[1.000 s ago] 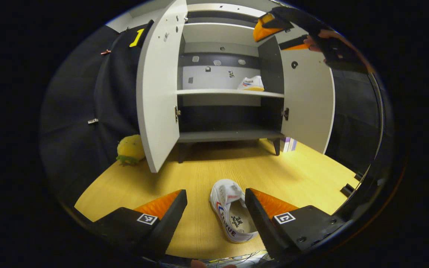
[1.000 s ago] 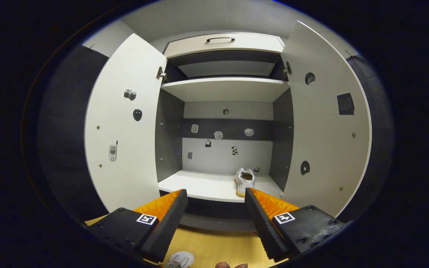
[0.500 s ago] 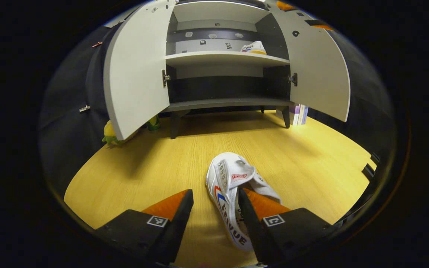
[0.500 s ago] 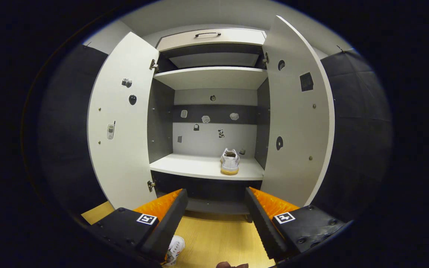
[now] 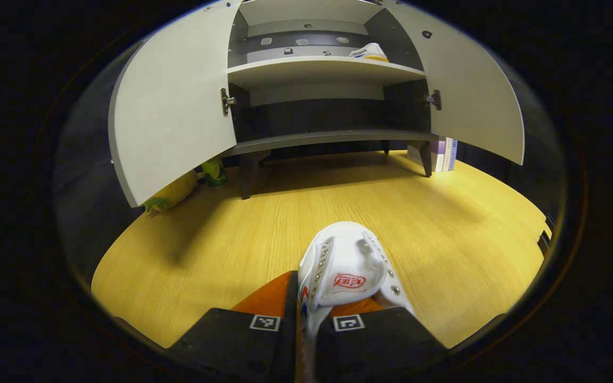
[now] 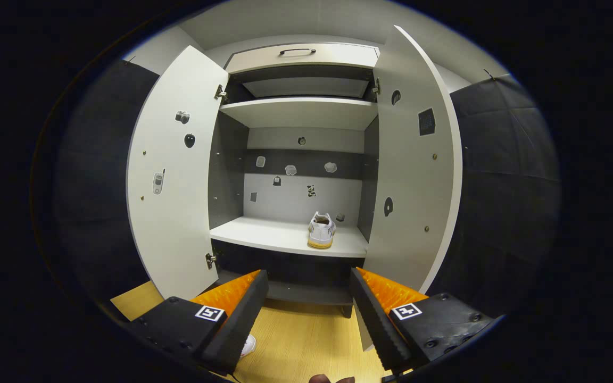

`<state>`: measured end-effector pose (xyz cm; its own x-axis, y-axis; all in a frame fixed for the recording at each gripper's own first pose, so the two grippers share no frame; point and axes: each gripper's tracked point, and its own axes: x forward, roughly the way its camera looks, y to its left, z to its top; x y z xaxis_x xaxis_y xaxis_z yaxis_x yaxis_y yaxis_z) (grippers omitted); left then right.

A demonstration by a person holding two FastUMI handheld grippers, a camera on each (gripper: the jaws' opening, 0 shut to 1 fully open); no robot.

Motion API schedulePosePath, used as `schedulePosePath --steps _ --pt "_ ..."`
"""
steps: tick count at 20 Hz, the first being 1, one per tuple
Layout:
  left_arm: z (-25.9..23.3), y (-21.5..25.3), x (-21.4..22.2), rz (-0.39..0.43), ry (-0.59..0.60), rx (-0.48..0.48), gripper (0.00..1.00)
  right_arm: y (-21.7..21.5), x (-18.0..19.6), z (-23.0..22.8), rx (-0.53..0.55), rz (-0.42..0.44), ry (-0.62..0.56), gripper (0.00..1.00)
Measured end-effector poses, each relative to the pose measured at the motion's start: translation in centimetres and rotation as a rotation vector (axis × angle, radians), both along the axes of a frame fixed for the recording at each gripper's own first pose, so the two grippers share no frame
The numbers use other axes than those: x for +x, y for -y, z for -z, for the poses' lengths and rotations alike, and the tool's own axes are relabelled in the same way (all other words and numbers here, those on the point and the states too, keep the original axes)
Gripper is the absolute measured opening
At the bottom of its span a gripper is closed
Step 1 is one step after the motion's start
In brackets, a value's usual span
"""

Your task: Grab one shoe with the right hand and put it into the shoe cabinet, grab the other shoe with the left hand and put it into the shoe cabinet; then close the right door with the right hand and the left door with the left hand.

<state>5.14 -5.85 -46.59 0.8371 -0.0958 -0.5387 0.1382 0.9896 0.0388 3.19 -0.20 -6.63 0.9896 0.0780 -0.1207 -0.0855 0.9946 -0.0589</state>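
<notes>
My left gripper (image 5: 306, 314) is clamped on the shoe on the floor (image 5: 346, 266): one finger sits outside its side wall and the other is down in the opening, with the canvas pinched between them. This shoe is a white canvas sneaker with metal eyelets running down both sides of the lacing area, a tongue flopped forward that carries a red logo patch, and red and blue stripes on the side wall next to my finger. It lies on the yellow wooden floor (image 5: 232, 234), well out in front of the shoe cabinet (image 5: 317, 69), its toe pointing toward the cabinet.

My right gripper (image 6: 306, 308) is spread wide and holds nothing; it is raised in front of the cabinet, facing the middle shelf (image 6: 285, 236). The other shoe (image 6: 321, 232) stands on that shelf, toward its right end near the cabinet's right side wall. It is also white, with a yellowish sole edge, and it rests flat on its sole. In the left gripper view I see it (image 5: 370, 52) on the same shelf, showing a coloured stripe on its side.

Both cabinet doors stand open: the left door (image 6: 171, 175) swings out to the cabinet's left, the right door (image 6: 418, 170) to its right. A yellow plush toy (image 5: 171, 194) lies on the floor below the left door, and some books (image 5: 444, 155) stand by the cabinet's right leg.
</notes>
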Motion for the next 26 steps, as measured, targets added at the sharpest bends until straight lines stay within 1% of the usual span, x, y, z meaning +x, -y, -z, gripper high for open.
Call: schedulePosePath --steps 2,3,6,8,10,13,16,18,20,21,26 --pt "0.5 -0.3 0.1 -0.019 -0.049 -0.044 0.11 0.0 -0.2 0.1 -0.002 0.001 -0.003 0.98" --pt "0.4 -0.2 0.2 -0.018 -0.062 -0.066 0.09 0.1 -0.3 0.2 -0.006 0.002 -0.002 0.98" --pt "-0.1 -0.1 0.3 0.009 -0.105 -0.064 0.06 -0.2 -0.4 0.1 -0.007 -0.002 0.002 0.98" --pt "-1.3 0.5 0.2 0.022 -0.112 -0.079 0.06 -0.4 -0.5 -0.2 -0.003 -0.003 0.006 0.98" --pt "-3.8 0.8 0.3 0.032 -0.086 -0.074 0.06 -0.6 -0.6 -0.5 0.006 -0.005 0.013 0.98" --pt "-8.2 1.0 0.6 0.025 -0.06 -0.117 0.06 -0.6 -0.7 -1.1 0.027 -0.001 0.022 0.98" --pt "-13.1 -0.1 1.5 -0.021 -0.037 -0.108 0.06 -0.3 -0.8 -1.5 0.046 0.008 0.025 0.98" --pt "-16.2 -0.9 2.5 -0.074 -0.039 -0.135 0.06 0.1 -1.1 -1.6 0.064 0.014 0.009 0.98" --pt "-19.7 -1.5 3.9 -0.127 -0.032 -0.188 0.06 0.3 -1.5 -1.9 0.106 0.014 -0.009 0.98" --pt "-21.0 -1.7 4.9 -0.138 -0.022 -0.199 0.06 0.6 -1.7 -2.1 0.114 0.019 -0.004 0.98" --pt "-28.0 -1.3 11.0 -0.139 0.062 -0.19 0.06 2.9 -2.3 -2.3 0.11 0.043 0.007 0.98"
